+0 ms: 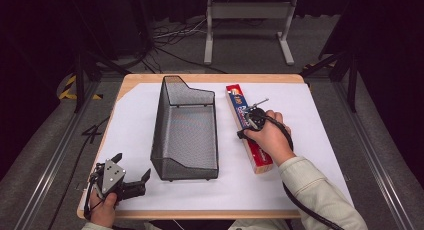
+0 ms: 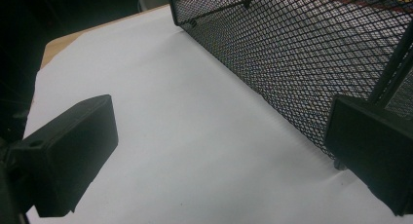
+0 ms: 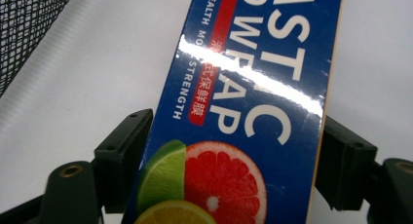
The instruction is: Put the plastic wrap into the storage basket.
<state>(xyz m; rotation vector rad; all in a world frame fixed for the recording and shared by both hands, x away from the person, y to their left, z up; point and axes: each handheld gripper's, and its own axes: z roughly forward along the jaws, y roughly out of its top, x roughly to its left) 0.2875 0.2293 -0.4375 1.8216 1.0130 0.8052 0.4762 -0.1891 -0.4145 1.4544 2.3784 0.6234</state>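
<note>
A long plastic wrap box (image 1: 236, 101), blue and red with citrus pictures, lies flat on the white sheet to the right of the basket, its length running away from me. My right gripper (image 1: 254, 120) points down over the box's middle. In the right gripper view the two jaws stand against the long sides of the box (image 3: 253, 87), and the right gripper (image 3: 234, 156) is shut on it. The left gripper (image 1: 133, 165) rests at the table's front left corner, open, with bare sheet between its jaws (image 2: 221, 136).
A black wire-mesh basket (image 1: 159, 125) stands in the middle of the sheet, its taller end far from me; its wall (image 2: 302, 53) rises just right of the left gripper, and a corner (image 3: 29, 24) lies near the box. A white sheet (image 1: 310, 140) covers the wooden table (image 1: 200, 214).
</note>
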